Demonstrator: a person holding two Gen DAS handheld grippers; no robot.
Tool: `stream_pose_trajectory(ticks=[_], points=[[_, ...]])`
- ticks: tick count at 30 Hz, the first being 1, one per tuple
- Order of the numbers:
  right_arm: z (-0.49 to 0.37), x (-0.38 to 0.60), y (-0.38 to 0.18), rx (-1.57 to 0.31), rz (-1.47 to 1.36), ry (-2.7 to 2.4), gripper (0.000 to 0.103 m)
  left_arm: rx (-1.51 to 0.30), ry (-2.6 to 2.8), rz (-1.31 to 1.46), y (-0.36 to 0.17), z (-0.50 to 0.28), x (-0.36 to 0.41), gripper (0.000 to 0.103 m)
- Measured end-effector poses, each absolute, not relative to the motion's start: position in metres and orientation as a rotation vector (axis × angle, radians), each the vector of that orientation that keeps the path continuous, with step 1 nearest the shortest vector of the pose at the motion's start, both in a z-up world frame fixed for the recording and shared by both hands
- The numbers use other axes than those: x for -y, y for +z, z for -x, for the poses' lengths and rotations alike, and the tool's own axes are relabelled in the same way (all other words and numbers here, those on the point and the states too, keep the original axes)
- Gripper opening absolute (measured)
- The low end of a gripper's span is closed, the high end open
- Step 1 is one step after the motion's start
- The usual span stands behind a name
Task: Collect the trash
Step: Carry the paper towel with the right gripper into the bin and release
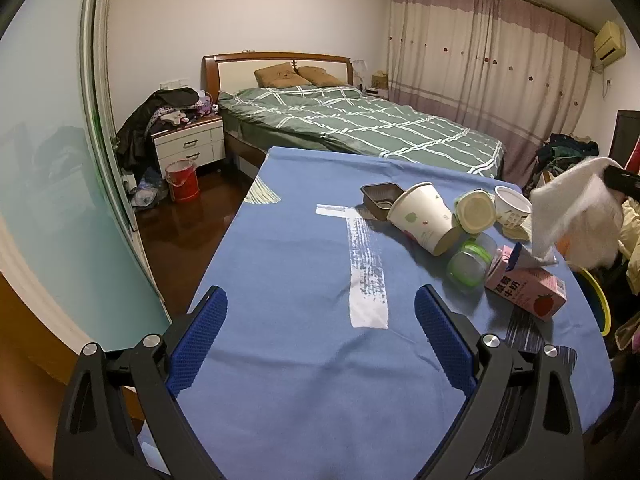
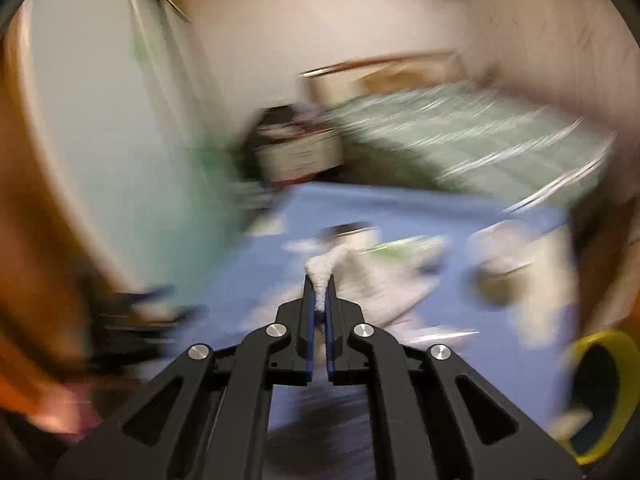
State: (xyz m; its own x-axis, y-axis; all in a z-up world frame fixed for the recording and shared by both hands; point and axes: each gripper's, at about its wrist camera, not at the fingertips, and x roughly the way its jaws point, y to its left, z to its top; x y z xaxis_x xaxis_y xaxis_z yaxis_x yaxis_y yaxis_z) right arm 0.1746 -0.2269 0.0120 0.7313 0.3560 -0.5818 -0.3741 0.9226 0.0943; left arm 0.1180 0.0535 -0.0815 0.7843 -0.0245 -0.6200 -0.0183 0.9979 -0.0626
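Trash lies on the blue tablecloth at the far right: a tipped paper cup, a brown plastic tray, a lidded tub, a white yogurt cup, a clear jar with a green rim and a pink milk carton. My left gripper hovers open over the bare cloth, nothing between its blue pads. My right gripper is shut on a white paper tissue, which hangs crumpled above the table at the right edge of the left wrist view. The right wrist view is heavily blurred.
A yellow-rimmed bin stands off the table's right side, also visible as the bin. Behind the table are a bed, a nightstand piled with clothes and a red bucket. A sliding door runs along the left.
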Motion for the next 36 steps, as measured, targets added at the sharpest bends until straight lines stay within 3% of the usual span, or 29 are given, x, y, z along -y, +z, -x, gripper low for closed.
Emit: stream_pose_trajectory(ticks=[8, 20, 36], points=[[-0.178, 0.246, 0.020, -0.651, -0.111, 0.510, 0.004, -0.671, -0.011, 0.069, -0.083, -0.118, -0.052, 0.093], [-0.155, 0.308, 0.042, -0.552, -0.119, 0.226, 0.004, -0.678, -0.050, 0.054, -0.084, -0.121, -0.038, 0.093], [-0.173, 0.488, -0.046, -0.733, -0.205, -0.307, 0.006, -0.693, -0.110, 0.006, -0.083, -0.130, 0.002, 0.093]])
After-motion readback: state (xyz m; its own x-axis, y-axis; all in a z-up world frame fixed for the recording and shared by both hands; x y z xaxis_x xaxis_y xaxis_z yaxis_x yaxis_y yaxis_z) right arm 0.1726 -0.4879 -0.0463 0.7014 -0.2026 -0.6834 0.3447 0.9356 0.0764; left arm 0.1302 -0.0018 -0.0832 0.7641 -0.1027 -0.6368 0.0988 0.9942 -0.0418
